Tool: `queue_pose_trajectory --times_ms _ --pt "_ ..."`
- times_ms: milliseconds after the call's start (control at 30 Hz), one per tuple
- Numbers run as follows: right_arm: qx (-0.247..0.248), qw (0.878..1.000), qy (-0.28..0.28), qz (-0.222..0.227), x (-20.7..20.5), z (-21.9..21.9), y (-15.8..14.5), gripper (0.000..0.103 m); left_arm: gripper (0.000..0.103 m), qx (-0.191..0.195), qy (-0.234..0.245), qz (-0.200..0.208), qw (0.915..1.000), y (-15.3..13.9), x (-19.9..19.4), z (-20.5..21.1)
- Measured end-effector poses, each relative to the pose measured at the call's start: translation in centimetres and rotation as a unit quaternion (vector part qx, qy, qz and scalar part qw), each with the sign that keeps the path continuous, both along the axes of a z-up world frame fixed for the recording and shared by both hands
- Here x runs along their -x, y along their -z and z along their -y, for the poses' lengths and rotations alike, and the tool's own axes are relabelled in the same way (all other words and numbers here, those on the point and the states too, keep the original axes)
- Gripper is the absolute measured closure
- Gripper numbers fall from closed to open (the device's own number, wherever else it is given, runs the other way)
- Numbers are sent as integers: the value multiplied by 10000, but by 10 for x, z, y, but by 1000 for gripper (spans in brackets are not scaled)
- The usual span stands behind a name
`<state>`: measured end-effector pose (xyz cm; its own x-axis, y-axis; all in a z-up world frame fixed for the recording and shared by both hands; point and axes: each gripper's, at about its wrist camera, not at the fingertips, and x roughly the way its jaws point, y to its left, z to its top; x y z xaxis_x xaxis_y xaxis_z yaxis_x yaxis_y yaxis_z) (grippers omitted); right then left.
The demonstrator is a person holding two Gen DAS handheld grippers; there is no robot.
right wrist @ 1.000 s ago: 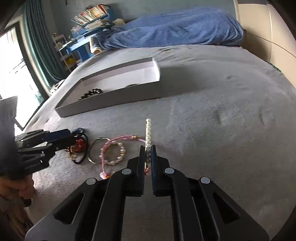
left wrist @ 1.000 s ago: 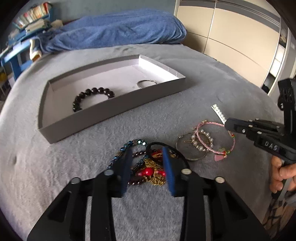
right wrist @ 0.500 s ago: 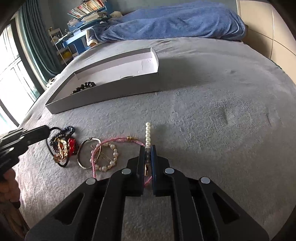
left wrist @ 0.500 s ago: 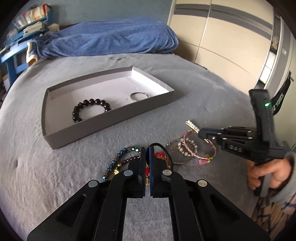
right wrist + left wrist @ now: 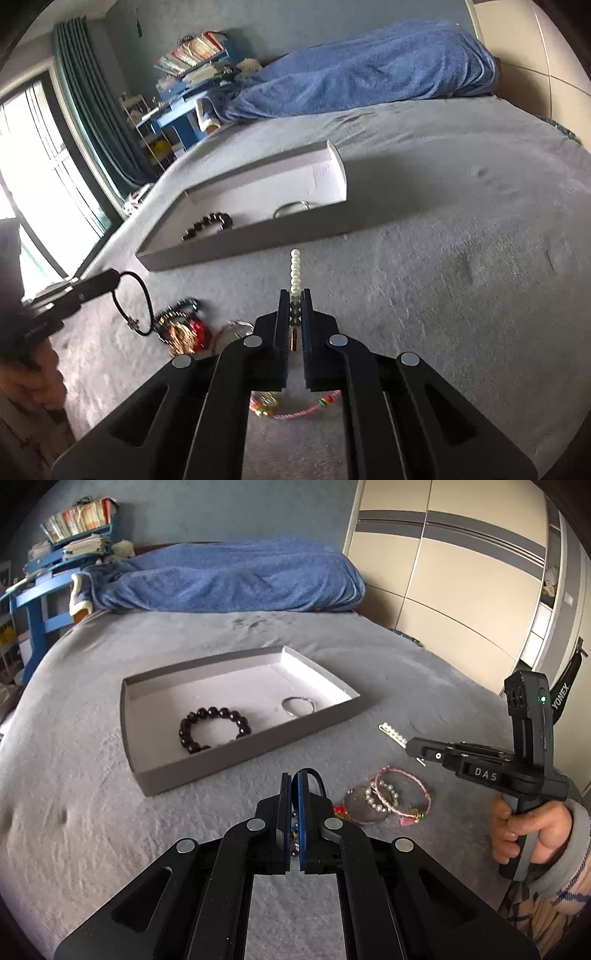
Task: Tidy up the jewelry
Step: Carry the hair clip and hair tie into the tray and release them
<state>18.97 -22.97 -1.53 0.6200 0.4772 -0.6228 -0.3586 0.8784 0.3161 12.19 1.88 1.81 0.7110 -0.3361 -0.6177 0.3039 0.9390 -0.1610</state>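
A grey tray [image 5: 168,773] [image 5: 236,243] lies on the bed and holds a dark bead bracelet [image 5: 214,729] [image 5: 208,225] and a silver ring bangle [image 5: 298,704] [image 5: 291,208]. My left gripper [image 5: 291,779] [image 5: 110,276] is shut on a black cord loop [image 5: 133,304] and holds it above the bed. My right gripper [image 5: 294,295] [image 5: 408,744] is shut on a pearl hair clip [image 5: 295,269] [image 5: 393,733], lifted off the blanket. A pile of red, gold and blue jewelry [image 5: 184,328] and a pink and pearl bracelet [image 5: 400,794] lie on the blanket.
A blue duvet [image 5: 229,579] is bunched at the head of the bed. A wardrobe [image 5: 461,572] stands at the right. Blue shelves with books [image 5: 192,74] and a window with curtains [image 5: 74,122] are at the left. The grey blanket [image 5: 461,240] spreads to the right of the tray.
My left gripper closed on the black cord loop and lifted it off the pile. My right gripper raised the pearl clip off the blanket toward the tray.
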Motion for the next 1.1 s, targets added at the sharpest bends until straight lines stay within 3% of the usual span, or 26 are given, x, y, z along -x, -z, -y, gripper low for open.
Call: queue_pose_trajectory --times_ms 500,733,1100 --pt "440 9983 -274 274 -32 -39 -31 97 99 -62 -247 274 9993 -27 -30 -23" --pt "636 9956 -542 432 -58 -65 -47 97 100 -268 -391 330 9983 -36 -64 -35" --pt "727 9940 -711 392 -111 -105 -50 97 100 -77 -765 146 9969 -31 -122 -65"
